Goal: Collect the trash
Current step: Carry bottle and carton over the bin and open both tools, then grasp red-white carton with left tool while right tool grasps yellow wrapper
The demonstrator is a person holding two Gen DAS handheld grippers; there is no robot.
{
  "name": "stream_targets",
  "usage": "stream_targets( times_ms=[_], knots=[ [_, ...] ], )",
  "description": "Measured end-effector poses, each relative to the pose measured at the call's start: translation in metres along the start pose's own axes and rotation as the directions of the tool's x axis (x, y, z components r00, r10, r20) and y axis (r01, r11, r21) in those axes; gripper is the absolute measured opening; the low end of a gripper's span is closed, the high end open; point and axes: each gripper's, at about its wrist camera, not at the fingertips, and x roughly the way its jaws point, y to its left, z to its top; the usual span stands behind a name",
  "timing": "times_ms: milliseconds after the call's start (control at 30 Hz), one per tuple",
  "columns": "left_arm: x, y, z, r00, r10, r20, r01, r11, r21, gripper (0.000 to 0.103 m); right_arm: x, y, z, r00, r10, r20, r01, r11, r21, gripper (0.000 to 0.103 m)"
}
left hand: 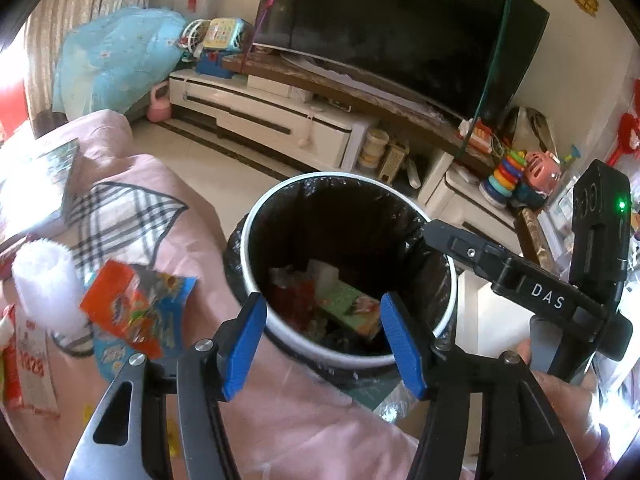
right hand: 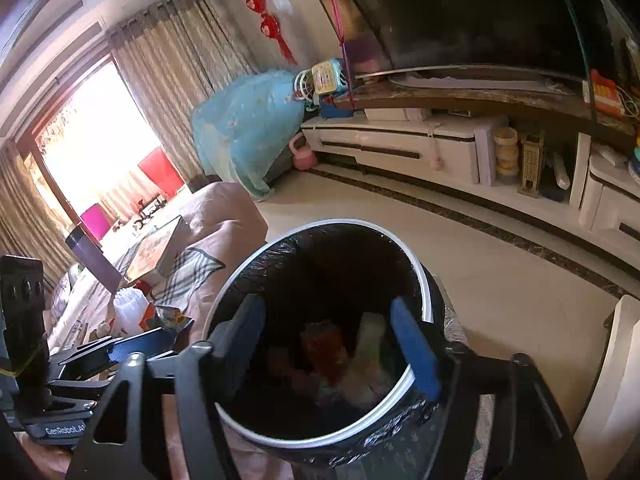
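Both grippers are held over the one lined bin (left hand: 256, 236): left gripper (left hand: 322, 346) and right gripper (right hand: 340, 350) are seen parted, nothing between the pads. Two snack wrappers (left hand: 136, 312) are left on the pink cover (left hand: 192, 216), light, crinkly, slippery; best pinched at an edge.

light: window (right hand: 92, 140) glare | bin (right hand: 320, 280) interior dark | edges: fisheye-warped
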Motion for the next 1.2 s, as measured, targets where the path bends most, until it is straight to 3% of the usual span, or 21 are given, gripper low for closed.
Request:
stream_targets(
  times_ms=[167,467,800,1200],
  knots=[
    [-0.036,0.012,-0.034,0.999,0.013,0.048,-0.012,1.0,-0.018,0.062,-0.018,0.016,-0.014,0.999,0.028,0.044,-0.029,1.0,0.006,0.092],
    [-0.104,0.051,-0.103,0.995,0.061,0.08,-0.05,0.991,-0.128,0.062,-0.036,0.068,-0.055,0.994,0.099,0.039,-0.098,0.995,-0.025,0.094],
    [-0.161,0.1,-0.158,0.986,0.148,0.082,-0.121,0.955,-0.27,0.062,-0.03,0.116,-0.091,0.986,0.166,-0.031,-0.167,0.985,-0.048,0.094],
    [-0.169,0.127,-0.149,0.978,0.194,0.081,-0.157,0.93,-0.334,0.062,-0.01,0.158,-0.109,0.973,0.203,-0.106,-0.214,0.972,-0.1,0.094]
  ],
)
